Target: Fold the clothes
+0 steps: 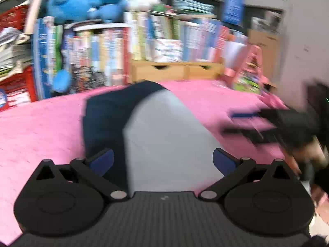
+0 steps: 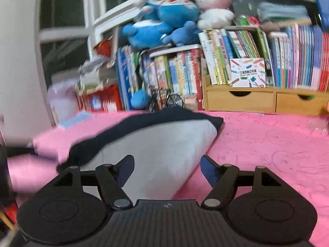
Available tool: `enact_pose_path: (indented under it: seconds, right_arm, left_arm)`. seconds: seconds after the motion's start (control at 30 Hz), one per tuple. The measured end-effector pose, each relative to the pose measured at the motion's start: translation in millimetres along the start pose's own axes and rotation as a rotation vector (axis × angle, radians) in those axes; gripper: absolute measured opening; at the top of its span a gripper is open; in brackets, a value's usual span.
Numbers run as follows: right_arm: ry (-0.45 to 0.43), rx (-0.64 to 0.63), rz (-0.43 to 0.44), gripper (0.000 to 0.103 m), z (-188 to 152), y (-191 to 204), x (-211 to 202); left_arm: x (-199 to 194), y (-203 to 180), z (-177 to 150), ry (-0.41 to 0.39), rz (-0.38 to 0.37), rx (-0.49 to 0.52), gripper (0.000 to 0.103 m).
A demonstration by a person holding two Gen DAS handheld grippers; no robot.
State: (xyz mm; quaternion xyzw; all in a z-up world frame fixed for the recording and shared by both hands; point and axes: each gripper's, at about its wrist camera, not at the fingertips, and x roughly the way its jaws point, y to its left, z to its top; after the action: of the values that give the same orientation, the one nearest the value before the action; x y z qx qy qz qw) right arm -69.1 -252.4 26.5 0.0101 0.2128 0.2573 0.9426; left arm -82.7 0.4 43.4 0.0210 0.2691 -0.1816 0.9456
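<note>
Grey and navy cloth, the garment (image 1: pixel 160 135) lies partly folded on the pink bench (image 1: pixel 41 135), a grey panel laid over the darker layer. It looks soft, light and limp, likely to sag and slide on itself, so a pinch at a corner or along a folded edge should serve best. The left tool (image 1: pixel 163 161) hangs just above its near end, tipped downward, jaws apart and empty. The right tool (image 2: pixel 167 169) is likewise spread, holding nothing, over the garment's near edge.
</note>
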Motion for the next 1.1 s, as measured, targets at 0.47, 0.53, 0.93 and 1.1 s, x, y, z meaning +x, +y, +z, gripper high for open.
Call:
enact_pose_path:
  seconds: [0.47, 0.53, 0.93, 1.1]
  right_arm:
    - [0.164, -0.018, -0.039, 0.046, -27.7, 24.6, 33.9]
    - [0.185, -0.007, -0.041, 0.048, -28.7, 23.0, 36.9]
    - [0.219, 0.036, -0.038, 0.061, -28.0, 16.8, 38.7]
    - [0.221, 0.045, -0.076, 0.075, -27.3, 16.0, 39.8]
  left_arm:
    - [176.9, 58.6, 76.9, 0.262, 0.109, 0.142, 0.103]
    - [187.3, 90.7, 87.5, 0.295, 0.080, -0.005, 0.103]
    - [204.0, 169.7, 70.9, 0.312, 0.292, -0.149, 0.103]
    - [155.6, 146.3, 87.9, 0.201, 0.325, -0.082, 0.103]
